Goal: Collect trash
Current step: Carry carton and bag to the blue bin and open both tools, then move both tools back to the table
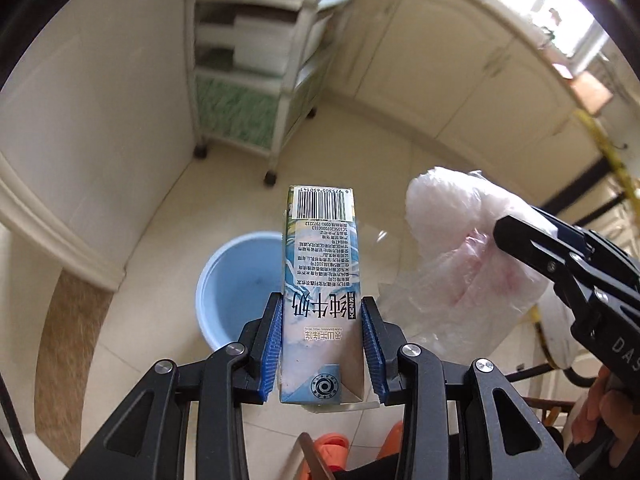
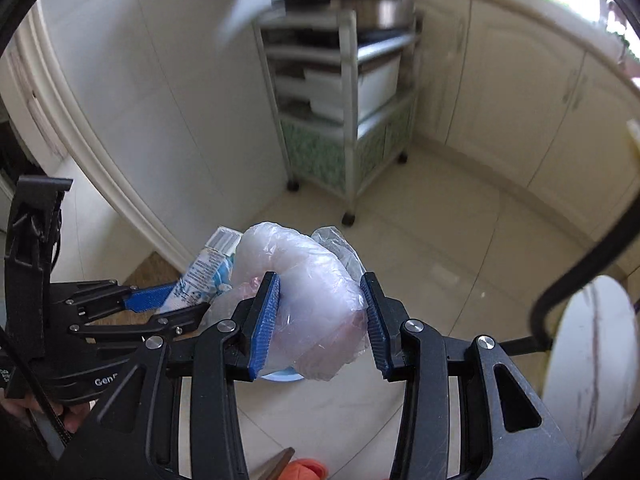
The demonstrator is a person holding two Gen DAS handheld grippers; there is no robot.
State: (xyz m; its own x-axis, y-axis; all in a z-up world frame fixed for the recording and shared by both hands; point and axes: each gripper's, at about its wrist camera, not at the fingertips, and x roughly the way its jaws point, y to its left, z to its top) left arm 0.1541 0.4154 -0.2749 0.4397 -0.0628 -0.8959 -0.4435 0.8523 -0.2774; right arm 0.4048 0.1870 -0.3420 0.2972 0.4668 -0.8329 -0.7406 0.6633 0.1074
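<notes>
Milk carton [image 1: 320, 280] clamped in your left claw [image 1: 322, 344], above blue bucket [image 1: 236, 284] on floor. Crumpled plastic bag [image 2: 308, 300] pinched in your right claw [image 2: 324, 320], at carton's 3 o'clock. Wheeled cart [image 1: 256, 60] at 12.

- Wheeled shelf cart [image 1: 248, 80], green-patterned at its base, stands on black castors against the wall, straight ahead of the left gripper [image 1: 322, 300].
- Metal pot [image 2: 376, 4] sits atop the cart, ahead of and above the right gripper [image 2: 322, 280].
- Cream cabinets [image 1: 460, 72] run ahead and to the right.
- Bright window [image 1: 560, 4], far upper right.
- Orange slippers [image 1: 332, 446] on the beige tiled floor [image 1: 152, 280], beneath the left gripper.
- White marbled tabletop [image 2: 592, 352], right of the right gripper.
</notes>
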